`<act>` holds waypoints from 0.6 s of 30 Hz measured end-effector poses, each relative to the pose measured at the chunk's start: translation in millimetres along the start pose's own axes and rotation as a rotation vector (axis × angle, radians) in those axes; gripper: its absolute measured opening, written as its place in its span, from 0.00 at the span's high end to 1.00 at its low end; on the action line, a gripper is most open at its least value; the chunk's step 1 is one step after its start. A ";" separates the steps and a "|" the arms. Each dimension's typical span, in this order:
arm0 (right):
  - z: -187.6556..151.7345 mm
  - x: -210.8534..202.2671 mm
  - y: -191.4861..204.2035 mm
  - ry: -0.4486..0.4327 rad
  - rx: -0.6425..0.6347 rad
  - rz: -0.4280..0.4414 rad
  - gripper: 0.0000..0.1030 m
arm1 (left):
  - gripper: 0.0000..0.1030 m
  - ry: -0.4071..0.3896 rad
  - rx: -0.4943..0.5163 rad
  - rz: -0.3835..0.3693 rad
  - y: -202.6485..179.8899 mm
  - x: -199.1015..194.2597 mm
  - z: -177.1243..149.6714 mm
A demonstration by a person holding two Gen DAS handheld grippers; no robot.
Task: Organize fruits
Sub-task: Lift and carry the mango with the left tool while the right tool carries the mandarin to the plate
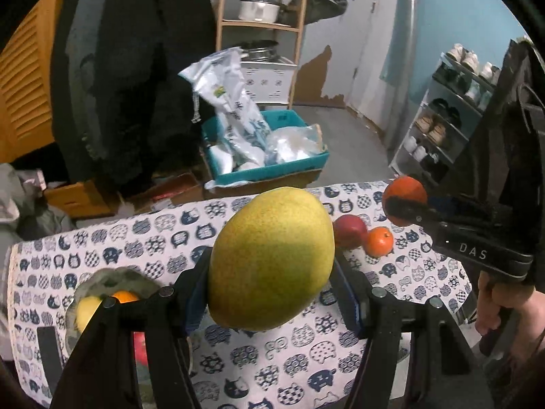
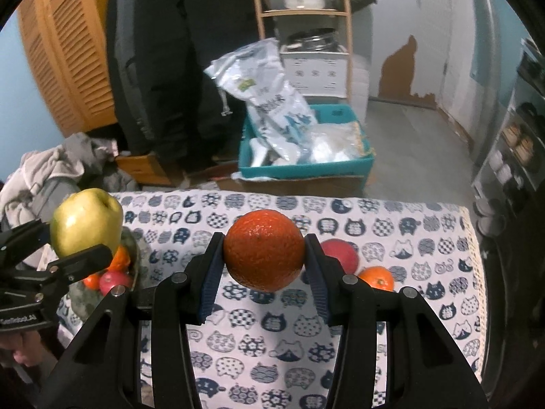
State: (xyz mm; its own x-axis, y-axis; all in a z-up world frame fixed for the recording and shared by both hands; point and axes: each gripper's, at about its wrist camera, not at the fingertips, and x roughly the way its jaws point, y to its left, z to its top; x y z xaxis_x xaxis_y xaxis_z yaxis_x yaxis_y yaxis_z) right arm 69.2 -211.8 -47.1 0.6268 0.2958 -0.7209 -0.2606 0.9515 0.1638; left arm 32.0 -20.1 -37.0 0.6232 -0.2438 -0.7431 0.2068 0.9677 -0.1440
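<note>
My left gripper (image 1: 270, 272) is shut on a yellow-green apple (image 1: 270, 257) and holds it above the cat-print tablecloth (image 1: 272, 358). The apple also shows in the right wrist view (image 2: 87, 220). My right gripper (image 2: 264, 266) is shut on an orange (image 2: 264, 248), held above the cloth; it shows at the right of the left wrist view (image 1: 403, 201). A grey bowl (image 1: 112, 279) at the table's left holds a yellow fruit, an orange and red fruit; it also shows in the right wrist view (image 2: 131, 248). A red apple (image 1: 350, 230) and a small orange (image 1: 379, 240) lie on the cloth at the right.
Beyond the table's far edge stands a teal bin (image 1: 269, 170) with plastic bags, on a cardboard box. A wooden shelf (image 1: 259, 24) with pots is behind it. A shoe rack (image 1: 439, 129) stands at the right, a dark coat (image 1: 136, 68) and clothes at the left.
</note>
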 end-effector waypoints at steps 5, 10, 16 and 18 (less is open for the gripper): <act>3.1 9.2 26.6 0.007 -0.037 0.037 0.55 | 0.36 0.015 -0.038 0.018 26.1 -3.5 -12.0; 5.8 23.4 52.0 0.028 -0.063 0.071 0.55 | 0.36 0.024 -0.082 0.050 54.2 -8.2 -26.4; 8.6 38.1 88.1 0.047 -0.108 0.111 0.55 | 0.36 0.027 -0.150 0.088 92.6 -16.5 -42.6; 9.6 44.5 100.5 0.054 -0.118 0.128 0.55 | 0.36 0.027 -0.174 0.101 104.7 -19.8 -48.6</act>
State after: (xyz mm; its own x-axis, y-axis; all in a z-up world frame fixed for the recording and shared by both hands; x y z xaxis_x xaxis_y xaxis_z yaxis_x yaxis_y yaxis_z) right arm 78.0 -102.2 -56.2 0.5434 0.4055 -0.7350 -0.4221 0.8888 0.1783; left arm 4.7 89.2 -69.1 0.6131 -0.1452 -0.7766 0.0093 0.9842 -0.1767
